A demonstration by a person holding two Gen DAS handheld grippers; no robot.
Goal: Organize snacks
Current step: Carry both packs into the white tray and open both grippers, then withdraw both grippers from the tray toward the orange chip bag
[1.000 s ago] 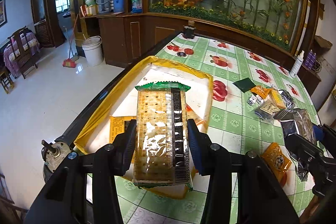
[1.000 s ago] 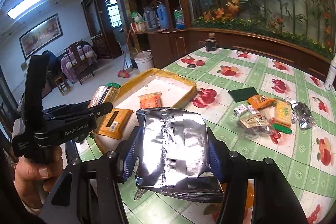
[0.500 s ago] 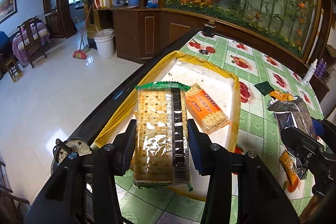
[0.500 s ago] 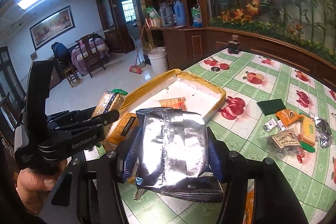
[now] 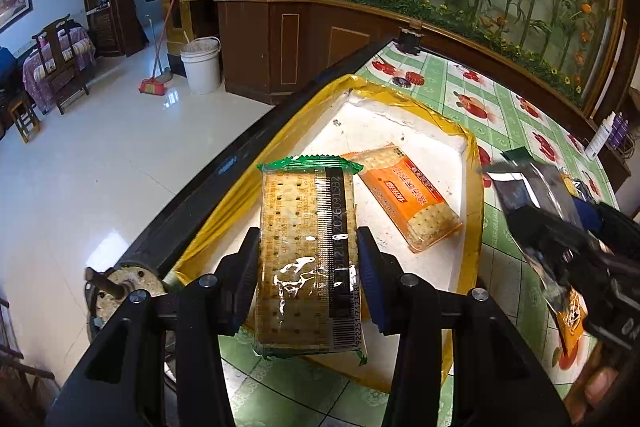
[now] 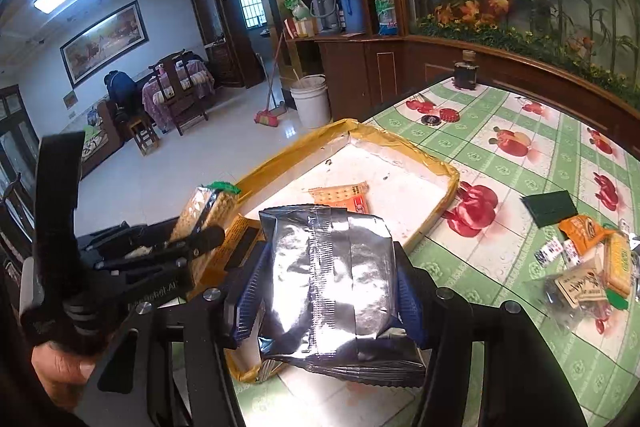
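My left gripper (image 5: 308, 245) is shut on a clear cracker pack (image 5: 308, 227) with green ends, held over the near end of the white tray (image 5: 476, 187) with its yellow taped rim. An orange cracker pack (image 5: 408, 199) lies inside the tray. My right gripper (image 6: 330, 261) is shut on a silver foil bag (image 6: 328, 267) above the tray's near corner. From the right wrist view the left gripper (image 6: 192, 231) and its cracker pack (image 6: 204, 207) hang at the tray's left side. A second orange-yellow pack (image 6: 236, 243) lies in the tray (image 6: 400, 143) near that corner.
A pile of several loose snacks (image 6: 588, 259) and a dark green square (image 6: 554, 205) lie on the green fruit-print tablecloth to the right. An orange packet (image 5: 572, 319) sits on the cloth under the right gripper. A dark jar (image 6: 466, 73) stands at the far edge. The table's left edge drops to the floor.
Both grippers have carried their packs leftward and lower toward the tray's near end; the tray now fills more of both views. Both grips are unchanged.
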